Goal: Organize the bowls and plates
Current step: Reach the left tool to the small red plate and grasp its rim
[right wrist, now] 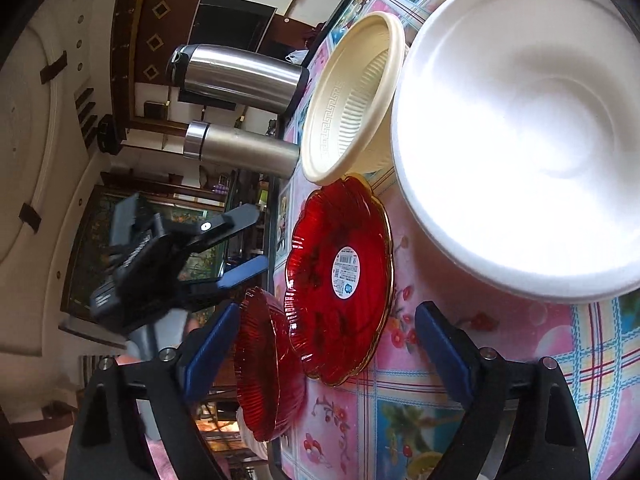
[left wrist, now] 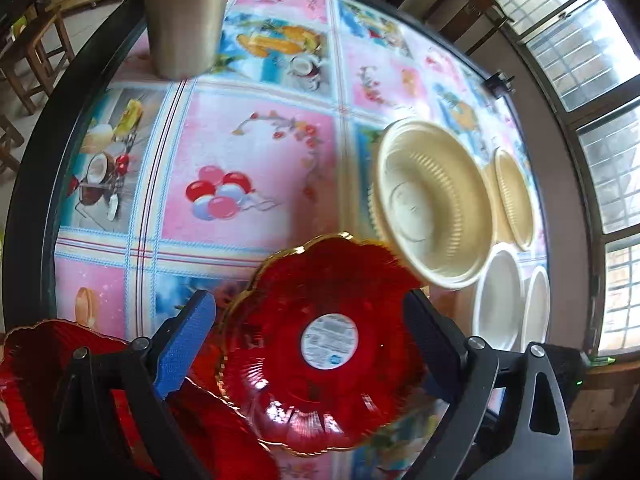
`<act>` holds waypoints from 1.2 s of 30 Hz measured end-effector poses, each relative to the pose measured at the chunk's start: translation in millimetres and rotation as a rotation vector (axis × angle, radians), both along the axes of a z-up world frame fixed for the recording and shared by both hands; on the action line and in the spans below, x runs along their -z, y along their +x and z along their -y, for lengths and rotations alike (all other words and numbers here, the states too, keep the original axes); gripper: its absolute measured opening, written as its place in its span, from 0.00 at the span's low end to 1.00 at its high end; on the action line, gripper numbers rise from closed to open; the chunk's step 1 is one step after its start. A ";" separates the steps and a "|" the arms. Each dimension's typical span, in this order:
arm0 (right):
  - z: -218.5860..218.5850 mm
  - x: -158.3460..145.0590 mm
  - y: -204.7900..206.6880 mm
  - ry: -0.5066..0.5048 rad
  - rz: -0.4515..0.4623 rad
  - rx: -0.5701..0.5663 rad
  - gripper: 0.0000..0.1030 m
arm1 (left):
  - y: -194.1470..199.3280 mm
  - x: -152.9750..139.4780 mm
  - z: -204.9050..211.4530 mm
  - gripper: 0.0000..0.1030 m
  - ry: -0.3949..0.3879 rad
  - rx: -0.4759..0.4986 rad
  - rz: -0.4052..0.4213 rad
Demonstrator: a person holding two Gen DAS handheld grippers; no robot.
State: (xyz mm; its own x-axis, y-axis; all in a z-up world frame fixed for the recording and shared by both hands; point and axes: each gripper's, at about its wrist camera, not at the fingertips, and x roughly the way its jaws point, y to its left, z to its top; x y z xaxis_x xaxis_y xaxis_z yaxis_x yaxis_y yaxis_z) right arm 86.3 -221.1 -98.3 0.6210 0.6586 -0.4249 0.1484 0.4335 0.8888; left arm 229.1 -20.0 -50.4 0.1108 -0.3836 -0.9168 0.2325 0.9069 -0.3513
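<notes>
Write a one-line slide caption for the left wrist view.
Open left gripper above a red scalloped plate, beige bowls beyond.

On the desk (left wrist: 256, 152): flower-shaped plate (left wrist: 320, 344) sits nearest, ribbed bowl (left wrist: 434, 204) just behind it, foam bowls (left wrist: 500, 300) beside that, two steel flasks (left wrist: 184, 20) at the far edge.

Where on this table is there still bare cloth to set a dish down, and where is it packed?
Widest free patch: the pink balloon square, bordered by the steel flask, the cream bowl and the red plate. Crowded: the window side, where cream and white bowls sit rim to rim, and the near corner, where the second red dish lies beside the plate.
</notes>
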 end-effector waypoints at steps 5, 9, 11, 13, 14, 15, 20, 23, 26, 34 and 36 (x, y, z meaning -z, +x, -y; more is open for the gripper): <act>0.5 1.8 -0.2 0.001 0.013 -0.010 0.87 | -3.8 14.5 2.6 0.64 0.062 0.039 -0.037; 1.0 2.3 0.7 0.000 0.013 -0.005 0.85 | -10.5 23.6 7.4 0.38 0.110 0.080 -0.058; 2.1 3.2 1.2 -0.005 0.006 0.003 0.82 | -11.8 22.5 7.1 0.36 0.117 0.087 -0.058; 4.2 3.7 -0.9 -0.019 0.004 0.018 0.78 | -13.3 21.9 5.8 0.31 0.110 0.089 -0.060; 5.6 4.5 -1.8 -0.021 -0.001 0.024 0.76 | -14.0 22.7 8.1 0.29 0.112 0.093 -0.057; 7.2 6.3 -3.4 -0.020 -0.010 0.030 0.71 | -15.3 23.5 9.0 0.28 0.116 0.100 -0.055; 16.5 18.2 -10.9 -0.032 -0.069 0.060 0.40 | -23.2 24.4 23.2 0.23 0.197 0.164 -0.017; 19.7 26.2 -12.7 -0.042 -0.113 0.072 0.19 | -25.7 24.7 30.2 0.19 0.247 0.175 0.006; 21.5 30.3 -15.3 -0.043 -0.127 0.077 0.10 | -28.4 23.8 32.3 0.18 0.261 0.175 0.016; 23.2 27.0 -13.5 -0.047 -0.117 0.089 0.09 | -48.9 12.3 48.1 0.16 0.297 0.192 0.092; 25.7 25.6 -15.1 -0.056 -0.115 0.096 0.10 | -53.2 4.4 50.0 0.14 0.293 0.188 0.113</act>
